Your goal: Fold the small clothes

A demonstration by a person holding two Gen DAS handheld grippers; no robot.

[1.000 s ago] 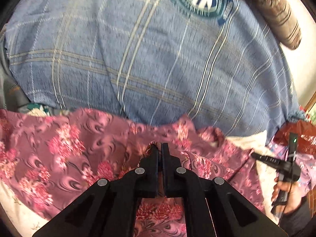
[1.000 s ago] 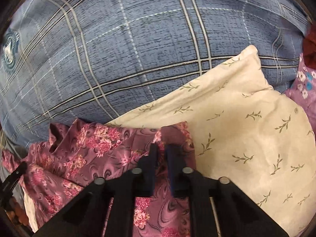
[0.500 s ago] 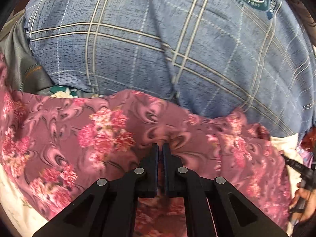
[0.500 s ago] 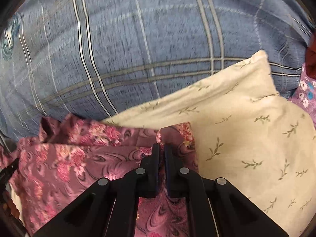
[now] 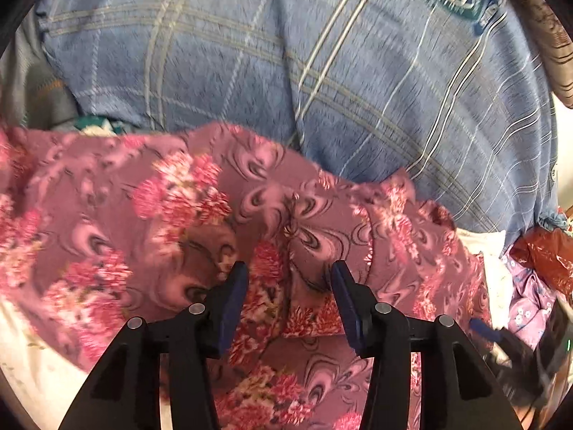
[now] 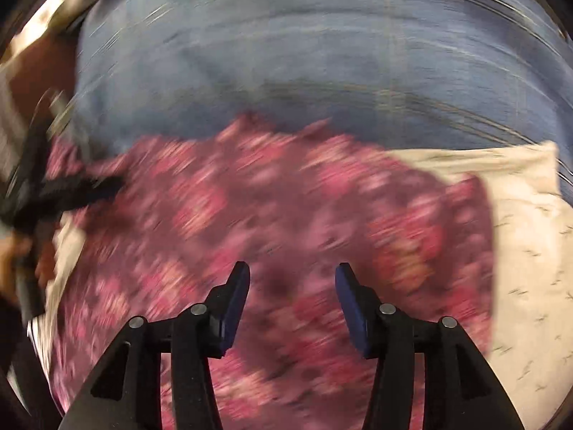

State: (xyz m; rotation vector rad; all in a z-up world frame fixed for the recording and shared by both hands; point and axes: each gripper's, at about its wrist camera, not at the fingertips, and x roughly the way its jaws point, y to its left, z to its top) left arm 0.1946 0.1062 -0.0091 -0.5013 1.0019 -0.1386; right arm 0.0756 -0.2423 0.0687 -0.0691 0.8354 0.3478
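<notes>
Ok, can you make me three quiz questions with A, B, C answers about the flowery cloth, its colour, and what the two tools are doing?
1. Where does the flowery garment lie?
A. On the cream leaf-print pillow and blue checked blanket
B. In a basket
C. On a hanger

2. What colour is the garment mostly?
A. Green
B. Pink-purple
C. Yellow

3. How are the left tool and right tool?
A. Both shut
B. One open, one shut
C. Both open, holding nothing

Answers:
1 A, the cloth lies over the pillow with the blanket behind it.
2 B, it is pink-purple with pink flowers.
3 C, each view shows a wide gap between the fingers, with the cloth below.
</notes>
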